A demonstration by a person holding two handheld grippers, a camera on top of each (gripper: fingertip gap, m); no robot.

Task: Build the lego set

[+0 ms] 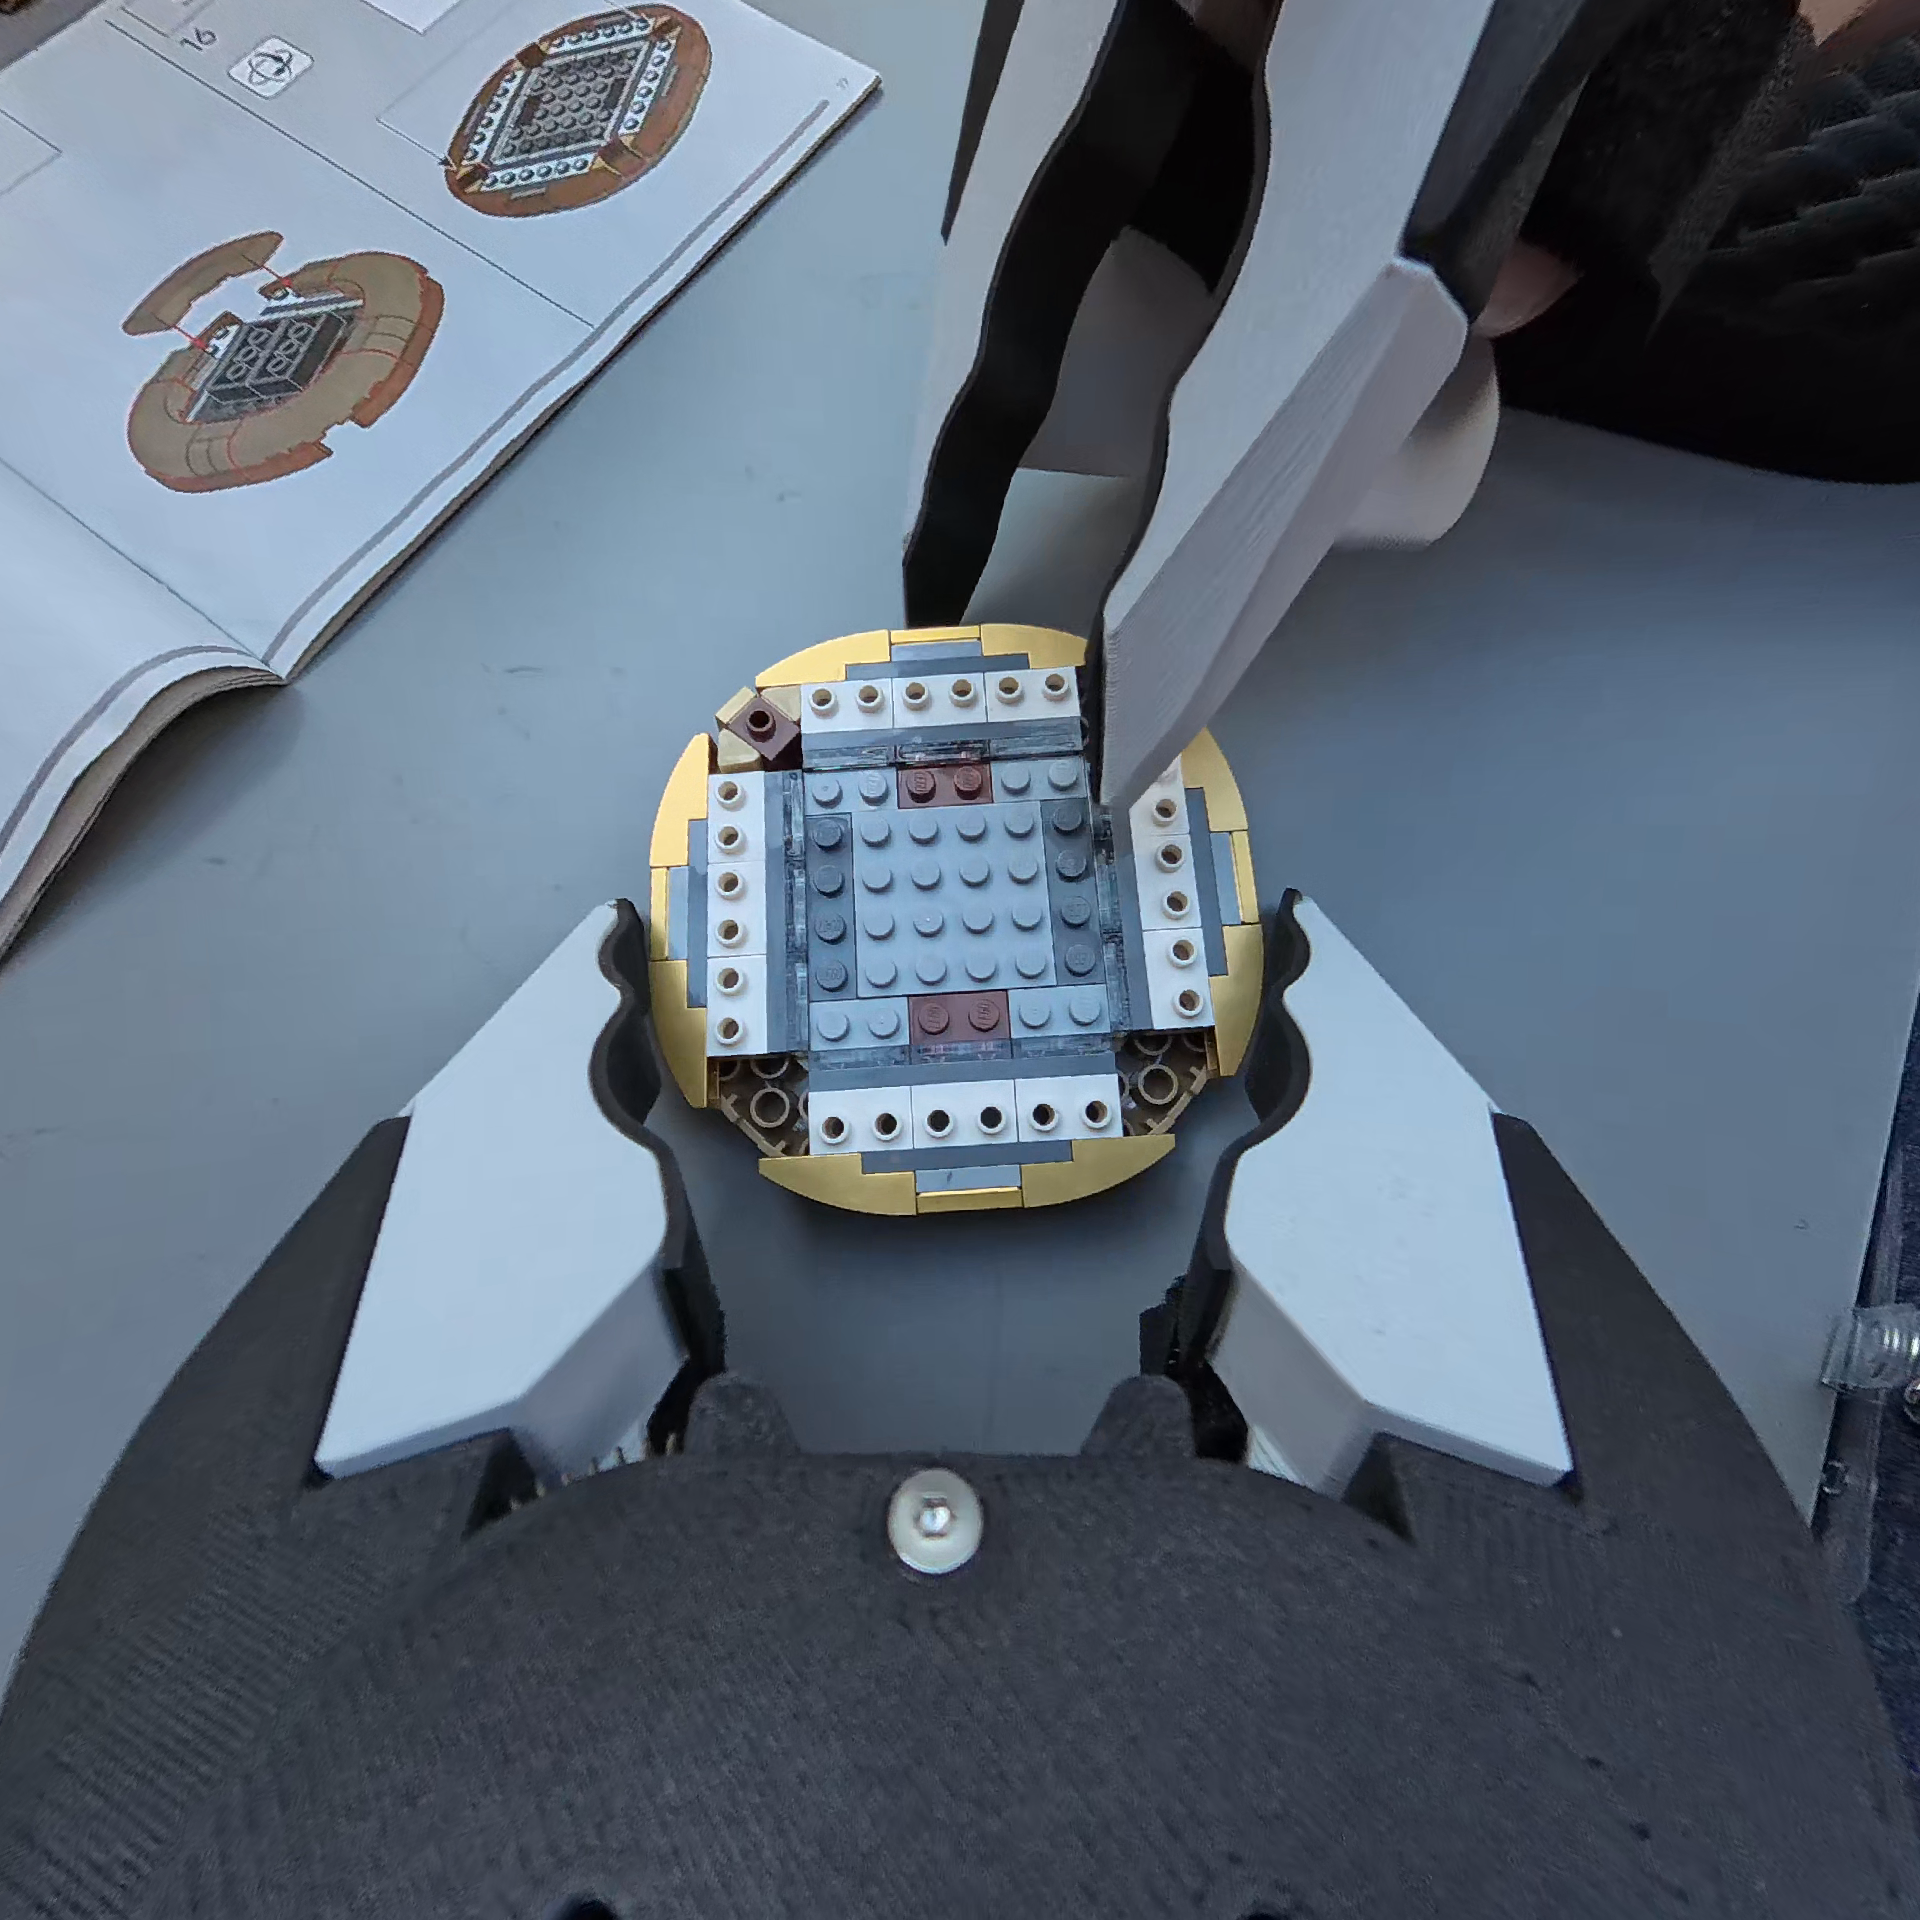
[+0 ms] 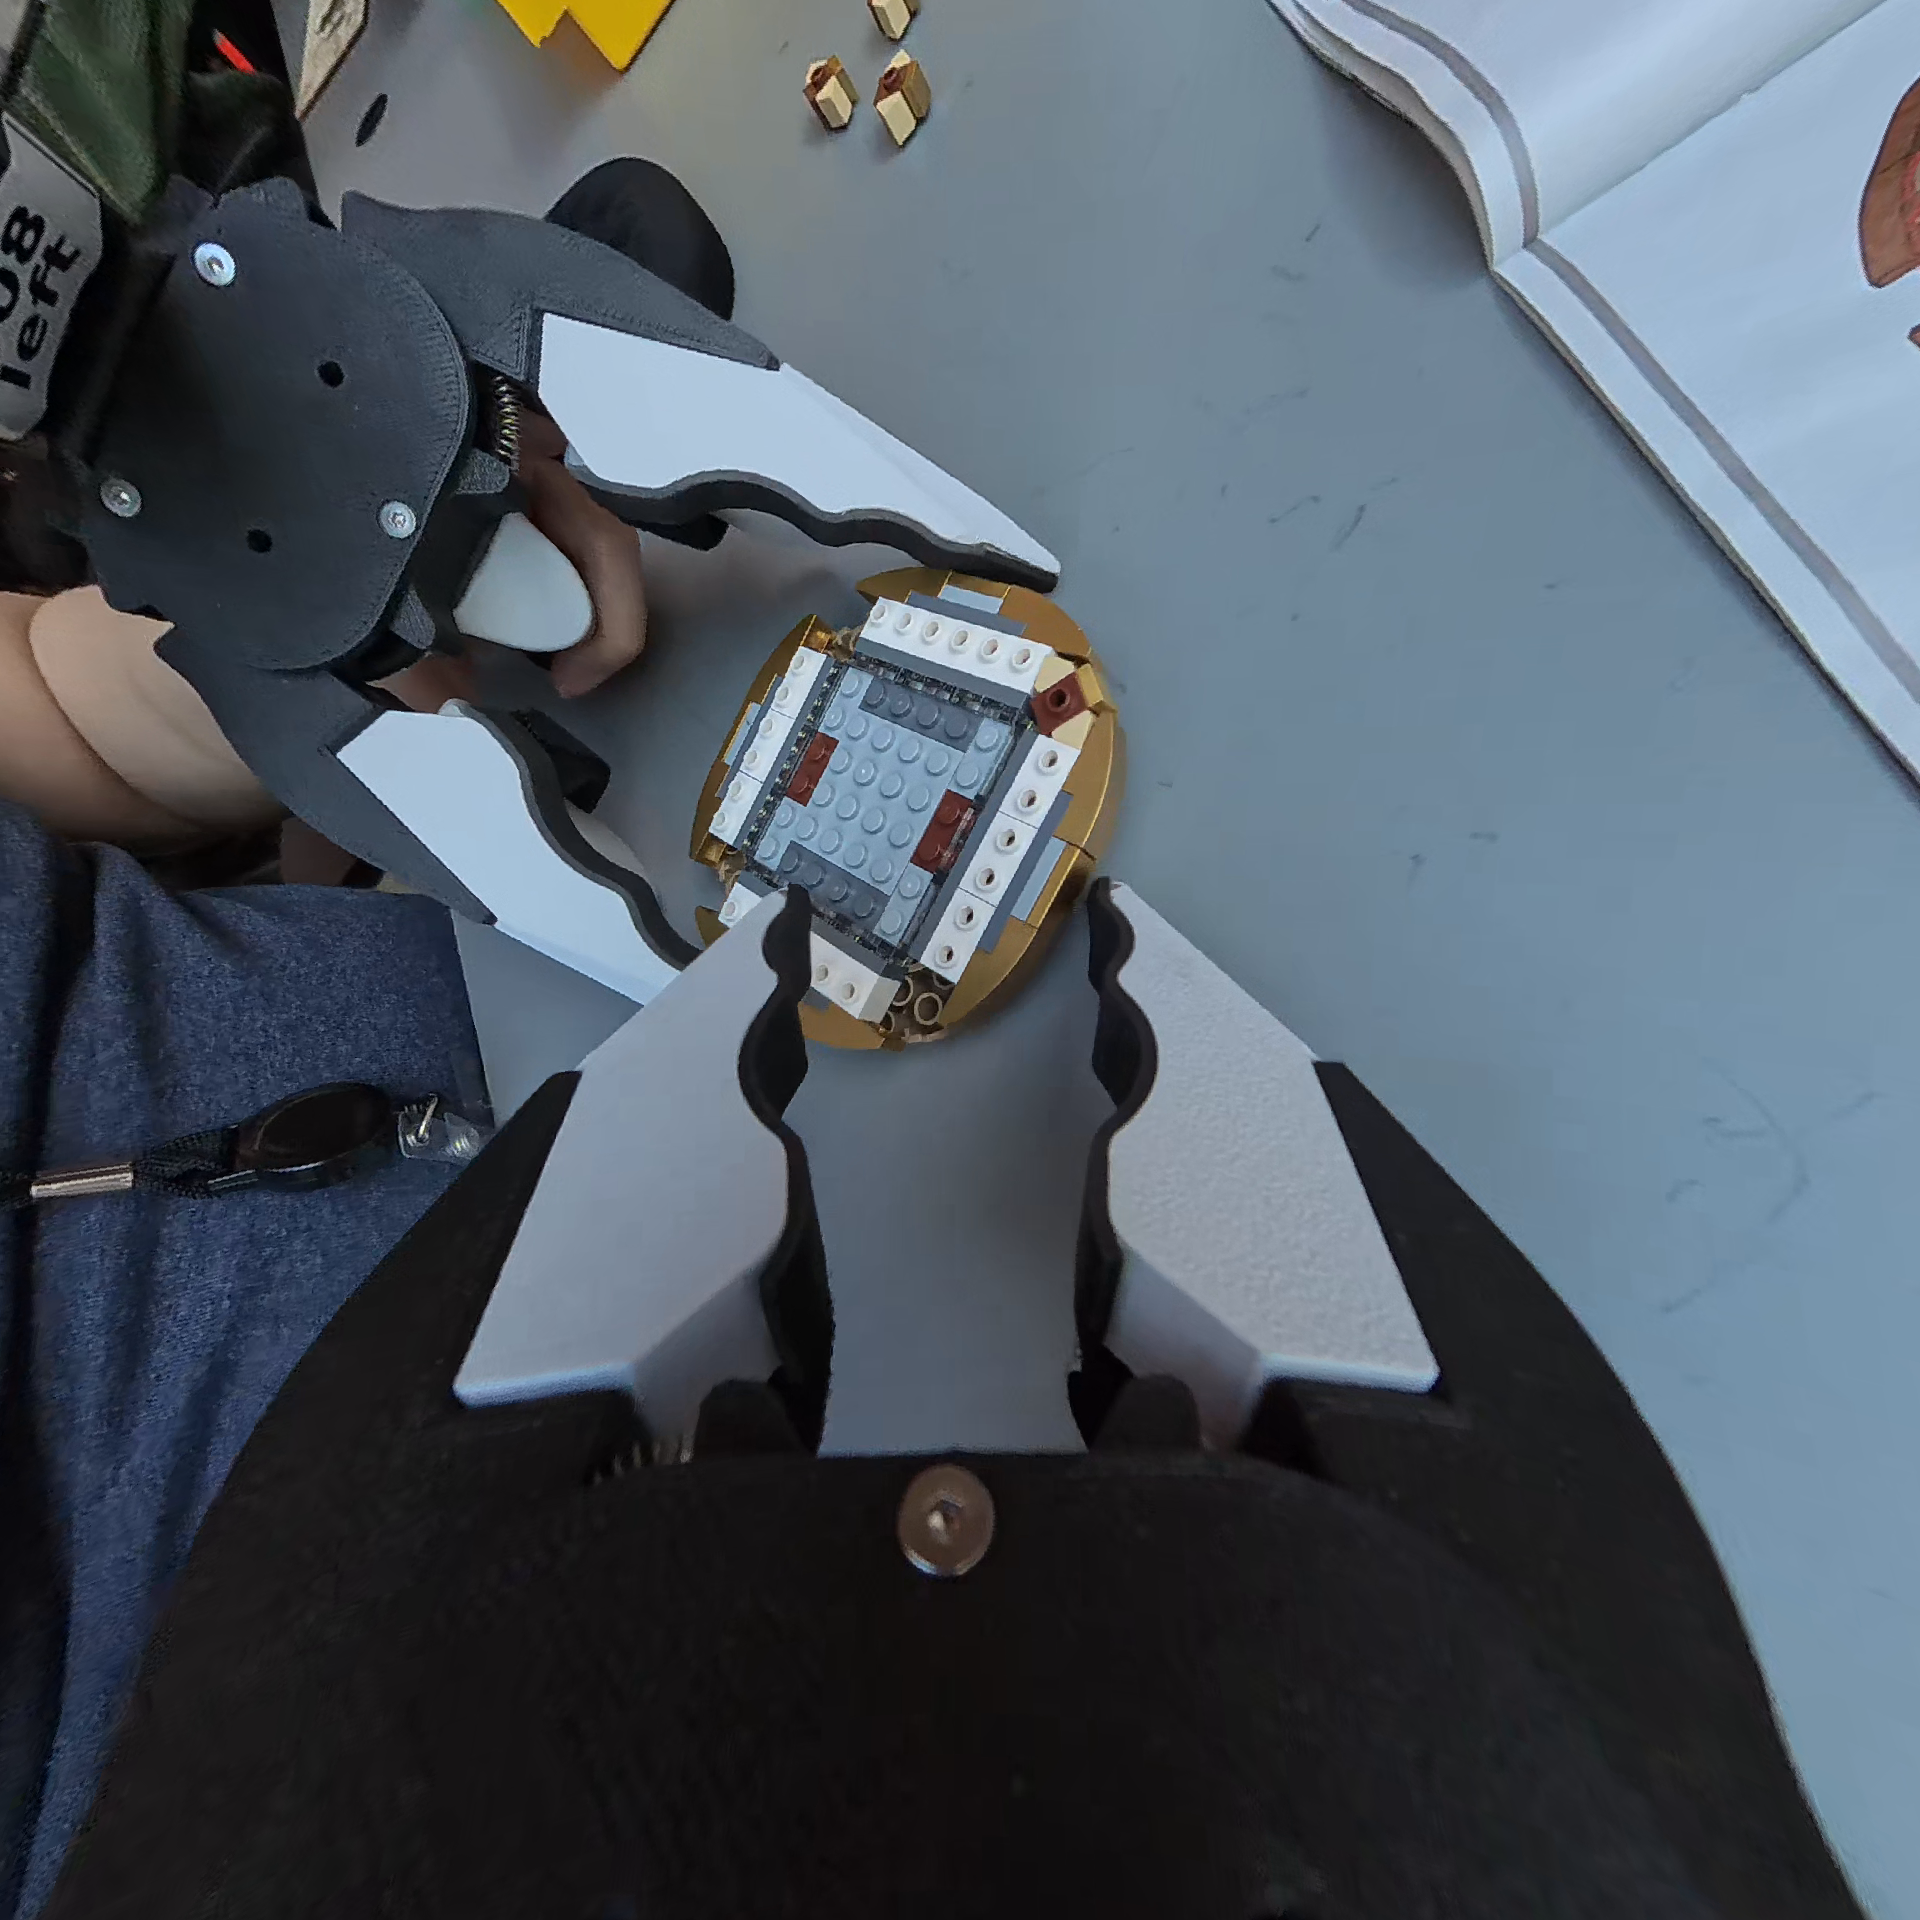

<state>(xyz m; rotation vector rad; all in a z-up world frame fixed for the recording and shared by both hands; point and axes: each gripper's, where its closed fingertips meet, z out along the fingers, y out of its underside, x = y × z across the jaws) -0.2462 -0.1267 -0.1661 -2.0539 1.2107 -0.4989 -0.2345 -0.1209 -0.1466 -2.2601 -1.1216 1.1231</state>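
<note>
A round gold-rimmed lego base (image 1: 956, 925) lies flat on the grey bench (image 1: 1558, 935), and all positions below are given relative to it. Its centre is a grey studded plate (image 1: 951, 899) carrying two small reddish-brown plates (image 1: 943, 784) on opposite edges, and white brick rows (image 1: 964, 1115) with side holes frame the four sides inside the gold rim. One corner holds a small tan-and-brown corner piece (image 1: 762, 725), while the near corners in the left wrist view expose tan understructure. The left gripper (image 1: 951, 914) straddles the base with its jaws spread wide, one fingertip at each side of the rim; whether they press on the rim cannot be told. The right gripper (image 2: 940, 899) has its jaws parted, nothing between them; in the left wrist view one of its fingers (image 1: 1174, 675) comes down onto the far right corner of the base, and the other stands just beyond the far edge. In the right wrist view, three loose tan-and-brown pieces (image 2: 868, 88) lie on the bench well beyond the base, next to a yellow object (image 2: 582, 26) at the frame edge. An open instruction booklet (image 1: 312, 312) lies on the bench, beyond the base and to the left in the left wrist view. A person's hand (image 2: 582, 582) grips the left tool's handle.
</note>
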